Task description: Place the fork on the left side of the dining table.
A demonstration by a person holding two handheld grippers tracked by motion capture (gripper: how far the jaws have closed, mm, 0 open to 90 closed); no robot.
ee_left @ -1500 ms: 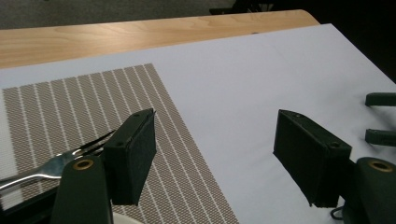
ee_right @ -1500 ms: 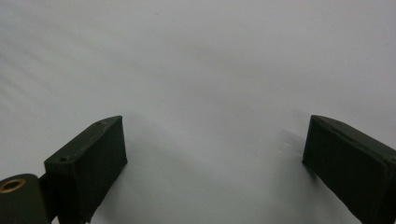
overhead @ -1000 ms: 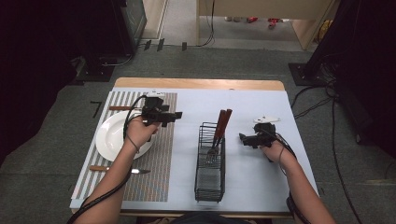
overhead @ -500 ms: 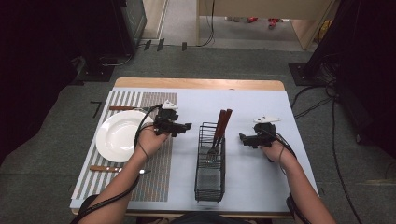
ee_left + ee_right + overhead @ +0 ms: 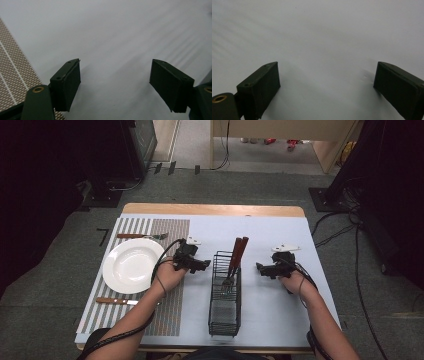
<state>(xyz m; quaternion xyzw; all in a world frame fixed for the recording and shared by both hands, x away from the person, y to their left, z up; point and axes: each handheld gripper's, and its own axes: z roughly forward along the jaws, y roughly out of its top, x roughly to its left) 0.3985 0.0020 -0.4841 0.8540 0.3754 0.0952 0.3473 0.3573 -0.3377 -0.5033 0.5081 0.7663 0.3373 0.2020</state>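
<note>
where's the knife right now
In the high view the knife lies on the striped mat at the table's left, just below the white plate, beside the person's left forearm.

The knife (image 5: 117, 301) at lower left has its blade tip tucked under the forearm, and the stuff in the wire basket (image 5: 224, 292) is too small to tell apart.
</note>
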